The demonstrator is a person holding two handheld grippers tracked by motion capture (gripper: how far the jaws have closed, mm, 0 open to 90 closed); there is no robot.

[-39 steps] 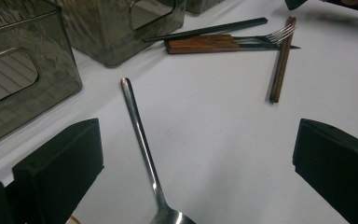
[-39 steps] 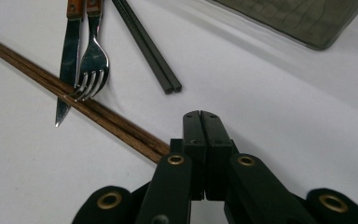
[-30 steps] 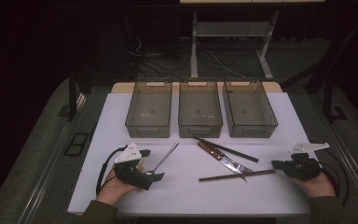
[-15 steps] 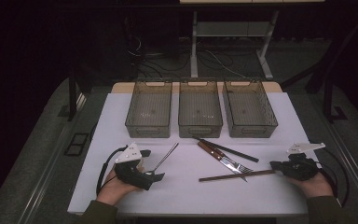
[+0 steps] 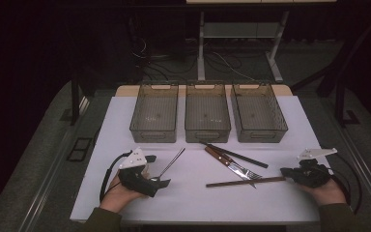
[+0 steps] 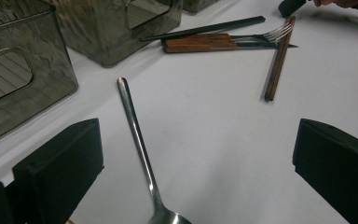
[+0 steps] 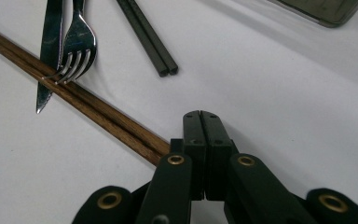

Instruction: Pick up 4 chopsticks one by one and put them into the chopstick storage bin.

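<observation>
At the left of the white table (image 5: 193, 203), the left gripper (image 5: 160, 182) rests with its jaws wide apart, astride the bowl end of the spoon (image 6: 137, 140) but not pressing on it; the handle runs away toward the three empty smoky bins (image 5: 155, 113). To my eye this is the very start of sorting cutlery into those bins, nothing lifted yet. The next move there calls for closing on the thin handle squarely, as flat steel on a flat top slips easily. Midway lie the dark chopsticks (image 7: 147, 37), and the fork (image 7: 77, 44) and knife (image 7: 50, 51) with tips over the wooden chopsticks (image 7: 98, 116). At the right, the right gripper (image 7: 200, 116) is closed with nothing between its pads, its tip just beside the wooden pair's end. It must open before it can grasp. The spoon's bowl is cut off at the frame edge, and whether the right jaws touch the wood I cannot tell.
</observation>
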